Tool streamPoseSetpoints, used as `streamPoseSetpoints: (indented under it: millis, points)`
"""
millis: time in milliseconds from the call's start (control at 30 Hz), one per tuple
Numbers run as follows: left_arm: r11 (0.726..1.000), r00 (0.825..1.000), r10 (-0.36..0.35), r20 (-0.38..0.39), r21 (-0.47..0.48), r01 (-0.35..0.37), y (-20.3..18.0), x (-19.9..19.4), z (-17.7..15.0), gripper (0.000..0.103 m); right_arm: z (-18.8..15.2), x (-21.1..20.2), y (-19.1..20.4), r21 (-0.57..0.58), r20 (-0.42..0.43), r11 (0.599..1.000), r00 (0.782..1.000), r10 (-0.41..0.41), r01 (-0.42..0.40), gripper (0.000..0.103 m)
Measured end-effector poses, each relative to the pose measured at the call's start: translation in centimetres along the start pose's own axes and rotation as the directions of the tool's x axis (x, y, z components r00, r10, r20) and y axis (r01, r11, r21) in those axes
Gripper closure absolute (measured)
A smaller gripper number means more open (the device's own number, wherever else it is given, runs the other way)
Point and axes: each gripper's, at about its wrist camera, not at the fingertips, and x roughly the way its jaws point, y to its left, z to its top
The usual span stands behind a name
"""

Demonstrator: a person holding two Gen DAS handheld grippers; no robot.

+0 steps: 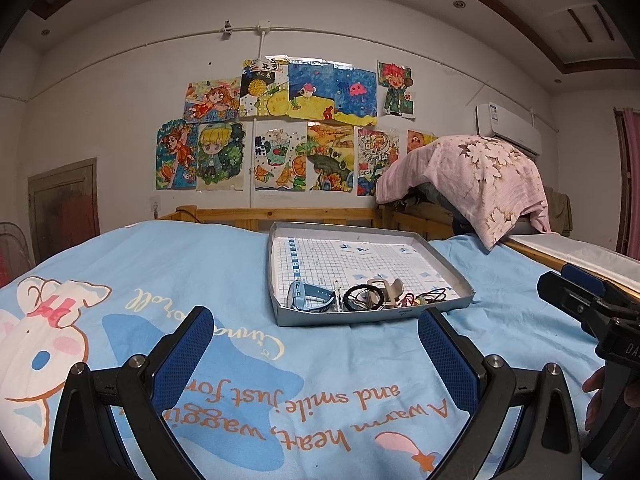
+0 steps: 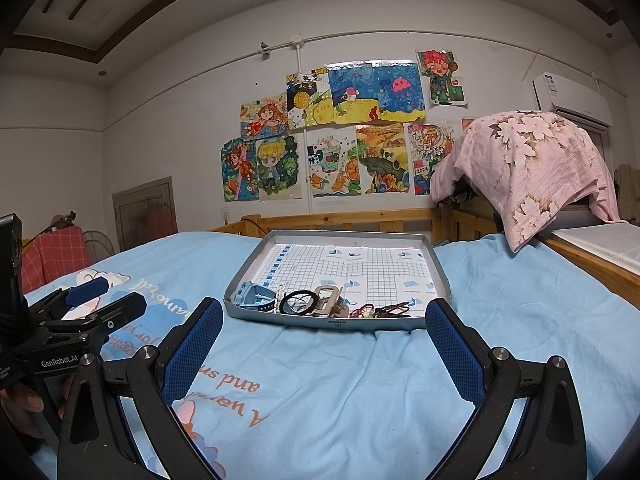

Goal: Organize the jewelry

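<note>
Ahead of both tongs, jewelry.

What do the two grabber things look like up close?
Each gripper is black with two long fingers. The left gripper and right gripper both have bumpy blue pads on the inside and round silver bolts at the joints. From the right wrist view, the left one carries white "GenRobot.AI" lettering. No cables show. A bare hand grips its handle.
</note>
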Motion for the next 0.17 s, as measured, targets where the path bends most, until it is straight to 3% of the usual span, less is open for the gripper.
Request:
streamPoseSetpoints:
  millis: [167]
  points:
    - [1.0,1.0,-0.001,-0.006,-0.002,0.001,0.19,0.21,0.04,0.0,-0.09,0.01,0.09,-0.001,-0.006,1.0,1.0,-0.002,0.002,0.003]
